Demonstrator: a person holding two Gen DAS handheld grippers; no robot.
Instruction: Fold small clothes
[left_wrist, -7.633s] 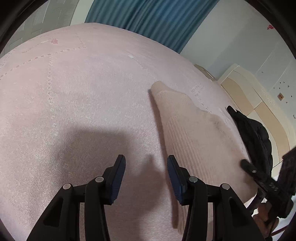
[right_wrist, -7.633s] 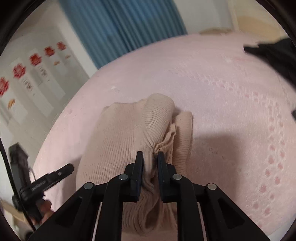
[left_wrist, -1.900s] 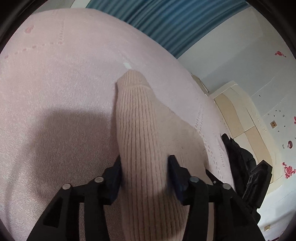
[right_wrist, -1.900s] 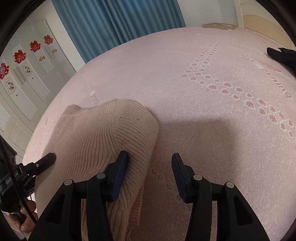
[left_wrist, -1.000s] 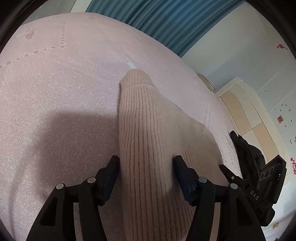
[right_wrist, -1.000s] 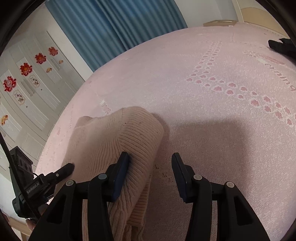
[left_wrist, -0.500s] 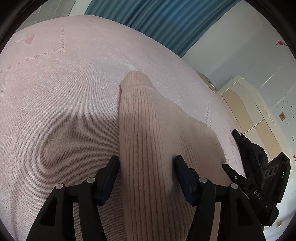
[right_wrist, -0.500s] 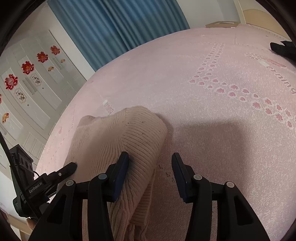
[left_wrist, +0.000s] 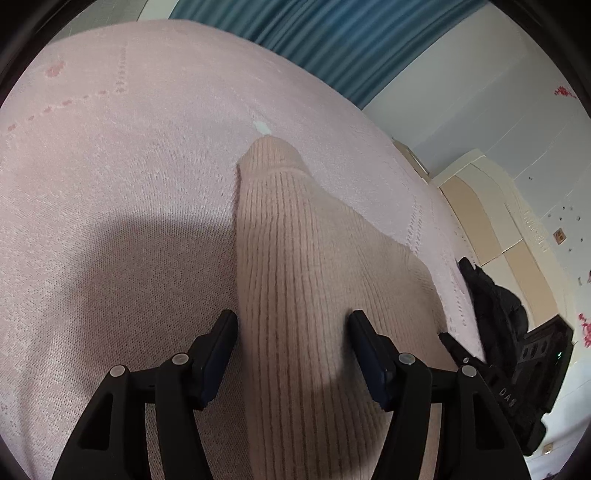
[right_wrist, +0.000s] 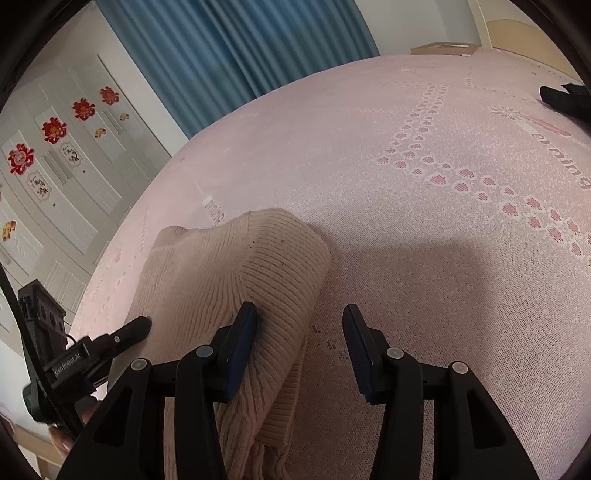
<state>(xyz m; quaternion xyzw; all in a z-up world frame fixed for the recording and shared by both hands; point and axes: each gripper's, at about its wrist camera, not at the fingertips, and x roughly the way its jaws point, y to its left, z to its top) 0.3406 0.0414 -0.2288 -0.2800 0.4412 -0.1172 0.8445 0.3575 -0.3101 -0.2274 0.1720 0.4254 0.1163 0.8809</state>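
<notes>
A beige ribbed knit garment (left_wrist: 306, 280) lies folded on the pink bedspread (left_wrist: 110, 177). My left gripper (left_wrist: 291, 328) is open, its fingers straddling the near part of the garment, which runs between them. In the right wrist view the same garment (right_wrist: 229, 273) lies at lower left, a rounded fold facing right. My right gripper (right_wrist: 300, 321) is open; its left finger (right_wrist: 243, 332) rests over the garment's edge and the right finger is over bare bedspread. The left gripper (right_wrist: 122, 336) shows at far left, on the garment.
A black jacket (left_wrist: 495, 299) lies at the bed's right side, also at the far right edge in the right wrist view (right_wrist: 565, 98). Blue curtains (right_wrist: 236, 48) and white wardrobes (right_wrist: 55, 155) stand behind. A cream headboard (left_wrist: 491, 218) is on the right.
Both grippers have stayed open and shifted only slightly over the last second. Earlier the right gripper was shut on the garment, which has since been let go and lies folded.
</notes>
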